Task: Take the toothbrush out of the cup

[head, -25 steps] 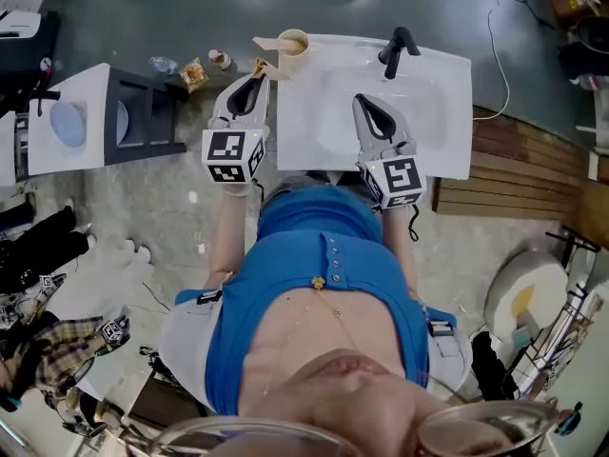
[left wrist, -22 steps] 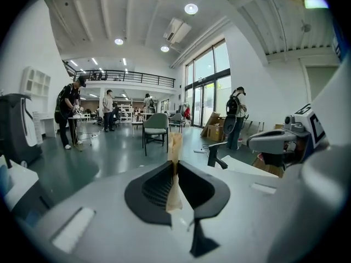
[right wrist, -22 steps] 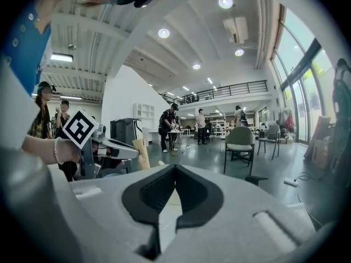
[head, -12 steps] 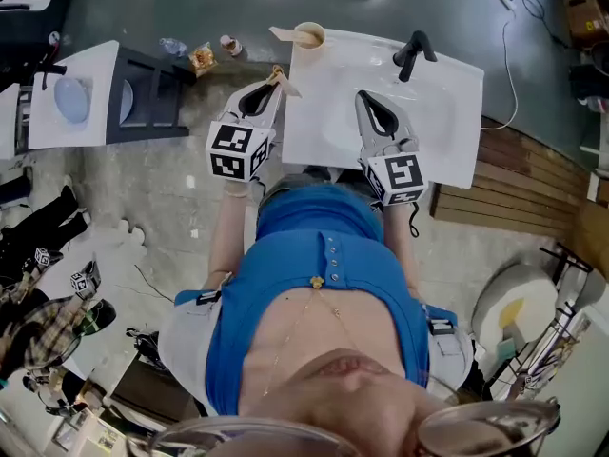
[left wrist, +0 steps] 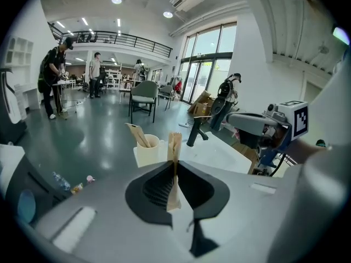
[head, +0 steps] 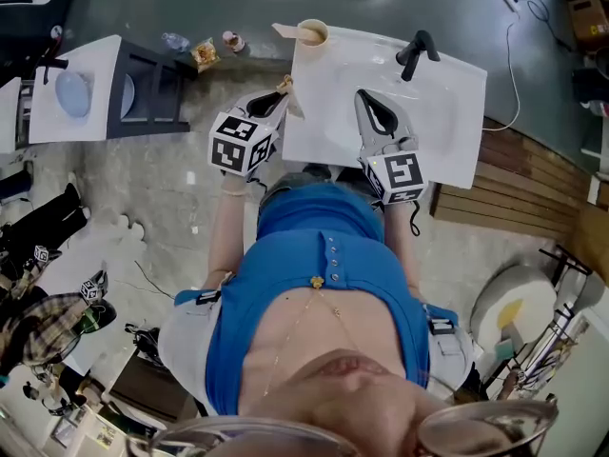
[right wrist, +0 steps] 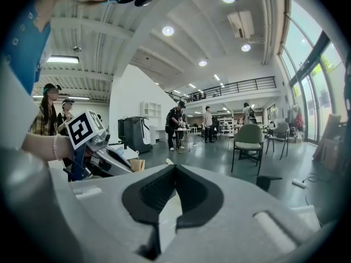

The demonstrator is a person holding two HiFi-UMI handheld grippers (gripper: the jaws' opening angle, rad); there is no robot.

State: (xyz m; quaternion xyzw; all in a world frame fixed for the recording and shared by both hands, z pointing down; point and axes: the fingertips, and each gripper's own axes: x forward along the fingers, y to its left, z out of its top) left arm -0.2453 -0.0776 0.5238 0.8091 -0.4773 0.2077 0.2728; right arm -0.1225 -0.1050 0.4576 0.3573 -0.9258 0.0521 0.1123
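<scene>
A cream cup (head: 310, 33) stands on the far left corner of the white sink counter (head: 447, 150). One paper-wrapped toothbrush (head: 285, 31) leans in it, sticking out to the left. My left gripper (head: 282, 91) is shut on a second beige wrapped toothbrush (head: 284, 85), held at the counter's left edge, short of the cup. In the left gripper view that toothbrush (left wrist: 174, 147) stands upright between the closed jaws, with the cup (left wrist: 148, 152) just behind. My right gripper (head: 367, 99) hovers over the basin, shut with nothing in it (right wrist: 174, 170).
A black faucet (head: 416, 53) rises at the back of the basin. Left of the counter, on the floor, are small bottles and a wrapper (head: 203, 55) and a dark stand with a white top (head: 90, 93). Wooden decking (head: 519, 188) lies to the right.
My left gripper has drawn back from the cup toward me with the wrapped toothbrush in it, and its marker cube has tipped up. The right gripper has hardly moved.
</scene>
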